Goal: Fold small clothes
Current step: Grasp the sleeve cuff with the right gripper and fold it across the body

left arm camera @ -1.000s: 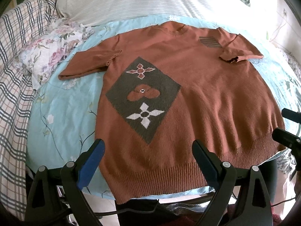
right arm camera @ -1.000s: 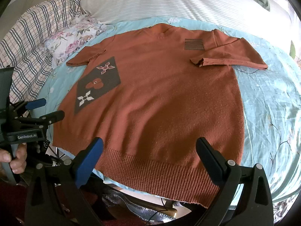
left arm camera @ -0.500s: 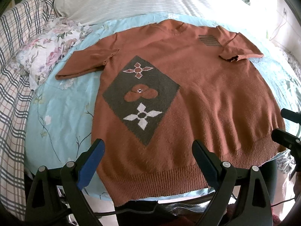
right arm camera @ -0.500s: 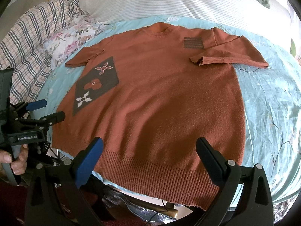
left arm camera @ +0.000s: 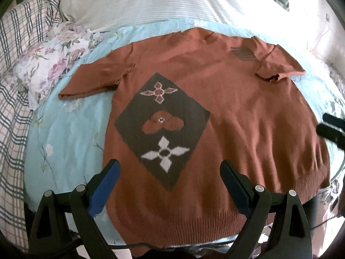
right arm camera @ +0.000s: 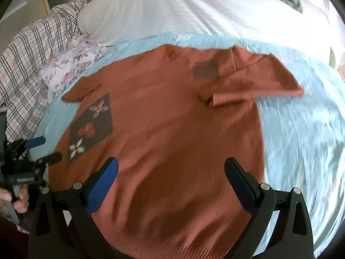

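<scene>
The sweater [left arm camera: 226,112] lay flat on the bed [left arm camera: 64,142], not folded yet. Both claws, left [left arm camera: 170,172] and right [right arm camera: 172,170], were wide apart and held nothing.

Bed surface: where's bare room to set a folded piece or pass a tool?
Free: light blue sheet right of the sweater, below its right sleeve; a narrower strip between the sweater's left edge and the plaid blanket. The striped white cover beyond the collar is bare. Crowded: floral pillow by the left sleeve.
</scene>
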`<state>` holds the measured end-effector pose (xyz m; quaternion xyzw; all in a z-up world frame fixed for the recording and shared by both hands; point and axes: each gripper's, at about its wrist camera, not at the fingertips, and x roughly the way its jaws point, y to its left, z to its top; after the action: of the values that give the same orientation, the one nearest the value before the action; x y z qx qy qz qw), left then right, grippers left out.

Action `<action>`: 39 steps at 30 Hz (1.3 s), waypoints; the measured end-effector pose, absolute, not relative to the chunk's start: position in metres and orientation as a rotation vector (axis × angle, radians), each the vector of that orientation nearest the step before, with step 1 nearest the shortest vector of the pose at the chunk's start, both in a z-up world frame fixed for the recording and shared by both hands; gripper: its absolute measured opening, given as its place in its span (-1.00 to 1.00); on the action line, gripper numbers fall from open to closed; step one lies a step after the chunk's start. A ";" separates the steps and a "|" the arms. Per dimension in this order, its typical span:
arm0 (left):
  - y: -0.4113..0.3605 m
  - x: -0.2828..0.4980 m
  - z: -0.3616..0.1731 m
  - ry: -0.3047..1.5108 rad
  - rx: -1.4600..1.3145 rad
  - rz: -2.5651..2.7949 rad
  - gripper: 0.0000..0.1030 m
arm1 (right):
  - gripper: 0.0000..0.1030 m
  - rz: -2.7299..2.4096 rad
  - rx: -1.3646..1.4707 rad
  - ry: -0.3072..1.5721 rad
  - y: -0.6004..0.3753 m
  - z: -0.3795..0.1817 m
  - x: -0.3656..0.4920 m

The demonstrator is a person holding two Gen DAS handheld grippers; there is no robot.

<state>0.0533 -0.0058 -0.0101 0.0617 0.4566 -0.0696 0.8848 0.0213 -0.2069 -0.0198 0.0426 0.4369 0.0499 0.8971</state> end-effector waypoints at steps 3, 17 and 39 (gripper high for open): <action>-0.008 0.063 -0.011 0.958 0.150 -0.144 0.83 | 0.91 0.119 0.050 0.864 -0.214 -0.016 0.050; -0.006 0.101 -0.035 1.016 0.140 -0.126 0.83 | -0.11 0.102 -0.243 1.061 -0.249 -0.075 0.174; 0.017 0.102 -0.044 1.019 0.052 -0.155 0.83 | -0.86 0.539 0.513 0.821 -0.115 -0.010 0.252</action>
<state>0.1021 0.0166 -0.0438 0.0247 0.4873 -0.0742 0.8697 0.2523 -0.1152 -0.0105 0.2434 0.3899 0.2559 0.8505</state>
